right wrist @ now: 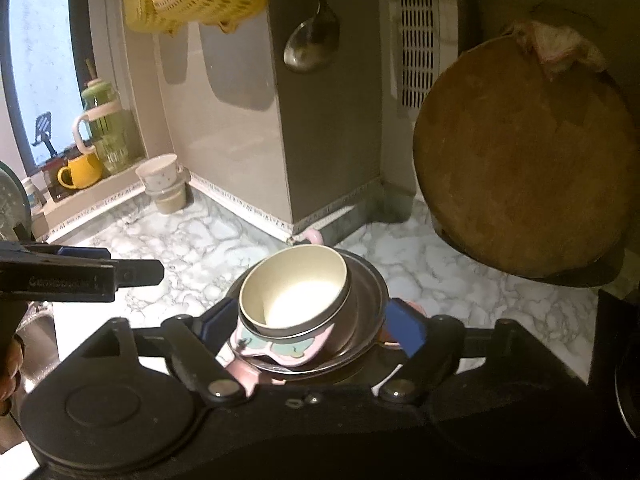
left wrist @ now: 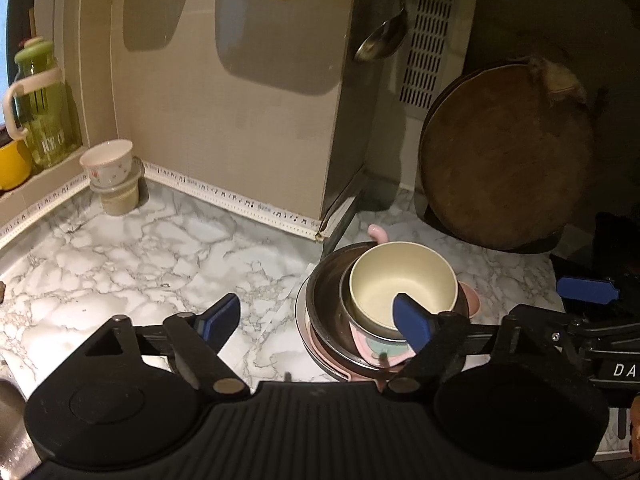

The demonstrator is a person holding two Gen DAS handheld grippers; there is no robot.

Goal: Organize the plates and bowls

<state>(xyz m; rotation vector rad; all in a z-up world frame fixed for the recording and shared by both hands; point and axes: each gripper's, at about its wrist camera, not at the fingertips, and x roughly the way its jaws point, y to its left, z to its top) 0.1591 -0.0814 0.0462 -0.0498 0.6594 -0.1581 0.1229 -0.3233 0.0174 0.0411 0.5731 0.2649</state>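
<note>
While both grippers gape wide, cream bowl (nested in steel) sits between right gripper fingers — untouched, left gripper beside.

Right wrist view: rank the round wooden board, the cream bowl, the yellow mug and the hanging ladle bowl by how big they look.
1. Round wooden board, largest by far.
2. Cream bowl, though it sits nearest the camera.
3 and 4. Hanging ladle bowl and yellow mug look alike; unranked.
</note>
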